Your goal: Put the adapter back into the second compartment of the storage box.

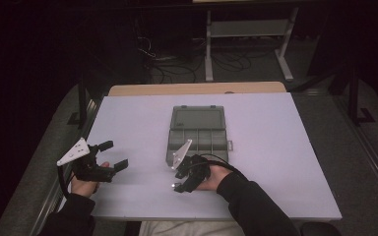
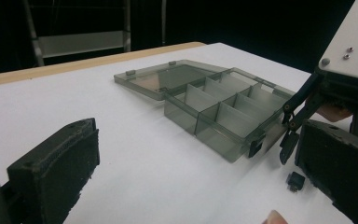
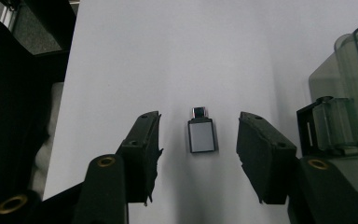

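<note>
A small black and silver adapter (image 3: 201, 135) lies flat on the white table, just in front of the organiser box. My right gripper (image 3: 198, 142) points down over it, one jaw on each side with a gap to both pads, so it is open. From the left gripper view the adapter (image 2: 296, 180) shows under the right gripper's fingers (image 2: 289, 140). The smoky clear organiser box (image 1: 197, 132) sits mid-table with its lid laid open away from me and its compartments bare. My left gripper (image 1: 114, 155) rests at the table's left, jaws wide apart with nothing between them.
The white board (image 1: 275, 147) covers a wooden table whose far edge (image 1: 197, 89) shows beyond it. The box's front latch (image 3: 328, 123) stands close to my right gripper's right jaw. A metal frame and cables (image 1: 246, 44) lie on the dark floor behind.
</note>
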